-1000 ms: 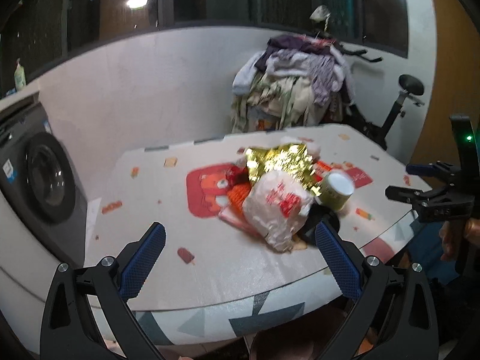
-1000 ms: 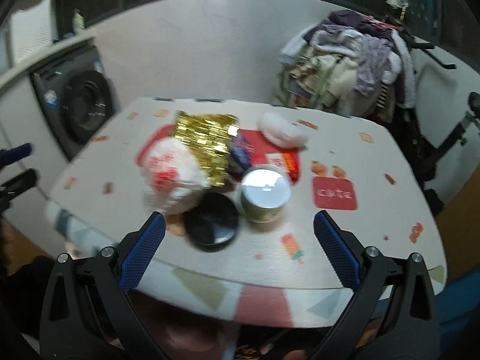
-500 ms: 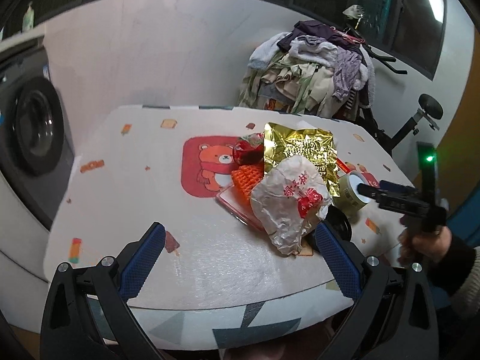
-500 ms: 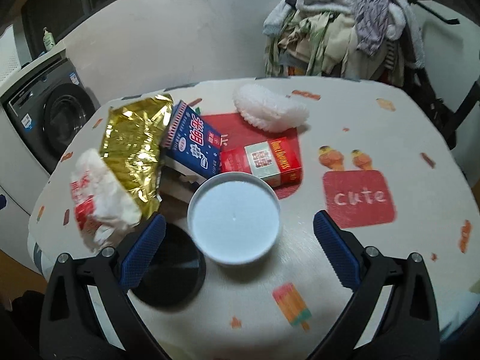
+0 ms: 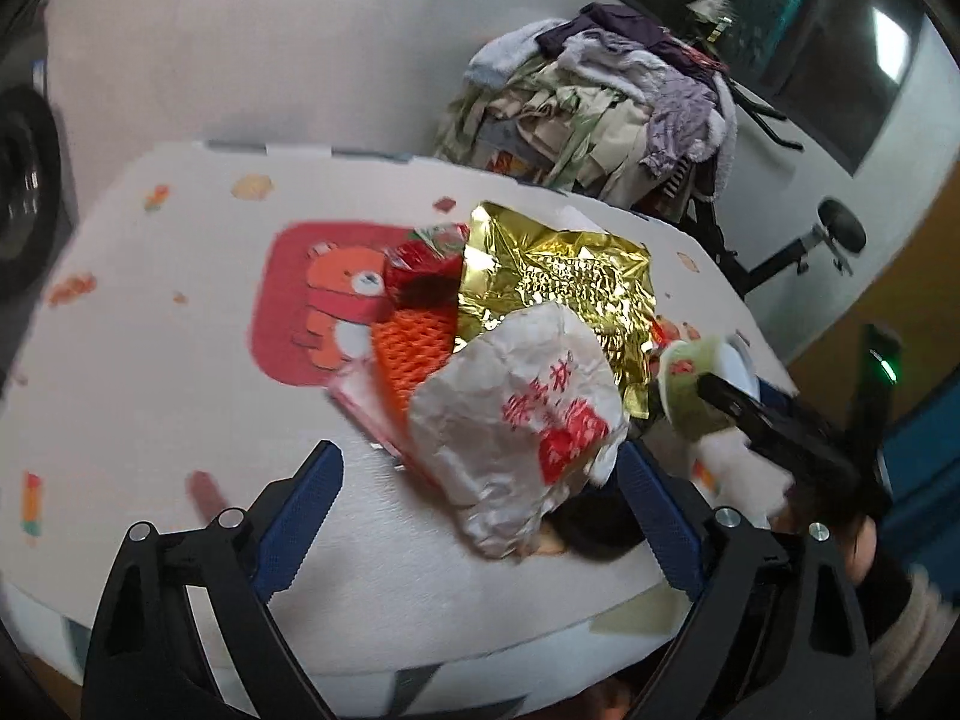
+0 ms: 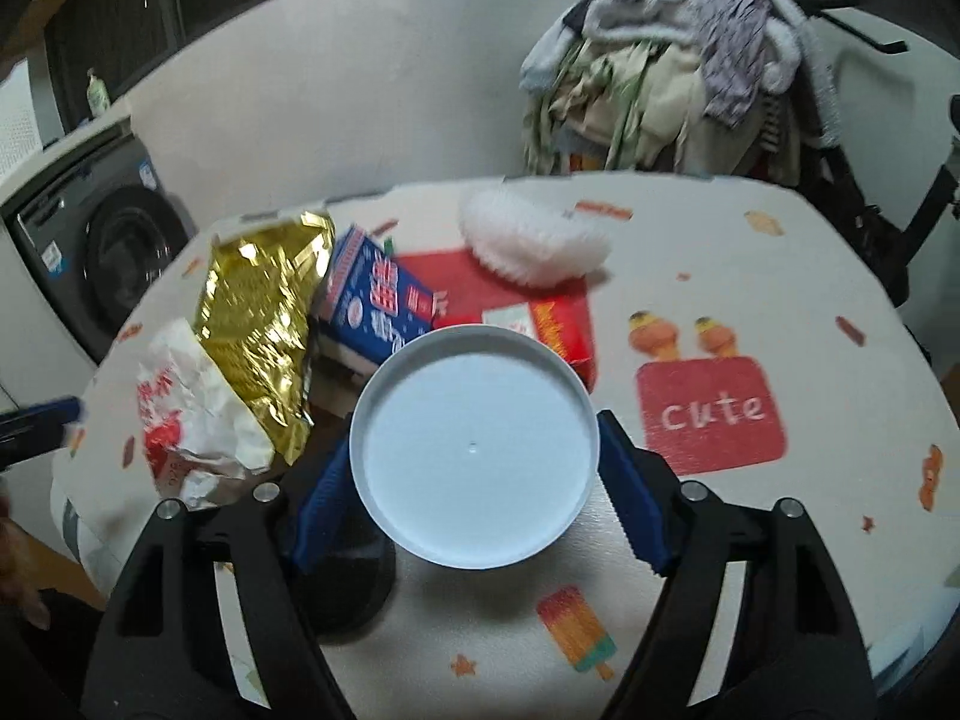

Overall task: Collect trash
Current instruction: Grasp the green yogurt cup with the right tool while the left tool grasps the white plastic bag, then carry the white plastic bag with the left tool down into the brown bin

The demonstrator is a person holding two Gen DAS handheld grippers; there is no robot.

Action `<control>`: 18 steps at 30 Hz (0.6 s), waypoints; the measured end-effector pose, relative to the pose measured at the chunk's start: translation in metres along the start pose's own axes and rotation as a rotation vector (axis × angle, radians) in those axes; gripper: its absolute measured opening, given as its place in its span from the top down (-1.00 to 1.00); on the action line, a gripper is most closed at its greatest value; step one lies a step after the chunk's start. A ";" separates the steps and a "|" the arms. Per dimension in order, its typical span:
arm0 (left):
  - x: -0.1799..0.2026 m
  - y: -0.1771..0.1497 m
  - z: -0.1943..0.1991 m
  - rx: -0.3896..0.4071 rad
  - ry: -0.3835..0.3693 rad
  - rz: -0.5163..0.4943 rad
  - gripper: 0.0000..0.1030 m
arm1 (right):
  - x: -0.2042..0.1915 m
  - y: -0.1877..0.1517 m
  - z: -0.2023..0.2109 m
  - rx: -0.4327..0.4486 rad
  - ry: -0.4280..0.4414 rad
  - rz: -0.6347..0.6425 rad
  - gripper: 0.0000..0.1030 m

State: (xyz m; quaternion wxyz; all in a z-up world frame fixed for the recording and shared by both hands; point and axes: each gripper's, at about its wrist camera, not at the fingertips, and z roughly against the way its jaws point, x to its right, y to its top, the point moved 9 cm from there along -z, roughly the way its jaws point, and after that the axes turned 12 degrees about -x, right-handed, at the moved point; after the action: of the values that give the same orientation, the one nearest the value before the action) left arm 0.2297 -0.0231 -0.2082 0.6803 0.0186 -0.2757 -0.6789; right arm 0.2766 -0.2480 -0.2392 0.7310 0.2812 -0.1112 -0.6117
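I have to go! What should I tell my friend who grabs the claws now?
Left claw: open, just started closing, white paper bag between its jaws, not gripped.
Right claw: just been closing around the white-lidded cup; firm grip unclear.
Gold foil bag, blue carton, red box, foam net and black lid lie on the table.
Done: nothing collected yet. Left: all of it.
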 end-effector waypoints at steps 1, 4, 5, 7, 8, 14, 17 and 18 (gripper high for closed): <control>-0.001 0.004 -0.007 -0.013 -0.027 0.040 -0.75 | 0.001 -0.001 0.005 0.010 0.000 -0.004 -0.47; -0.005 0.013 -0.025 -0.046 -0.101 0.161 -0.72 | 0.002 -0.009 0.019 0.030 0.001 -0.010 -0.47; -0.006 0.015 -0.030 -0.058 -0.119 0.191 -0.69 | 0.003 -0.013 0.024 0.033 0.002 -0.013 -0.47; -0.009 0.019 -0.042 -0.083 -0.143 0.243 -0.57 | 0.003 -0.020 0.029 0.034 0.003 -0.018 -0.47; -0.009 0.019 -0.047 -0.092 -0.156 0.253 -0.32 | 0.004 -0.025 0.031 0.030 0.005 -0.024 -0.47; -0.009 0.012 -0.041 -0.097 -0.173 0.245 0.12 | 0.002 -0.042 0.044 0.025 0.016 -0.036 -0.47; 0.000 0.010 -0.021 -0.074 -0.161 0.171 0.14 | -0.002 -0.044 0.053 0.034 0.022 -0.034 -0.47; 0.002 0.008 -0.015 -0.066 -0.154 0.151 0.14 | -0.004 -0.043 0.056 0.038 0.023 -0.032 -0.47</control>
State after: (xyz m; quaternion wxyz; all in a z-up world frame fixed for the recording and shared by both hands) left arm 0.2430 -0.0296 -0.2168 0.7067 -0.0769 -0.3050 -0.6338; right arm 0.2112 -0.2635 -0.2164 0.7169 0.3039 -0.1097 -0.6178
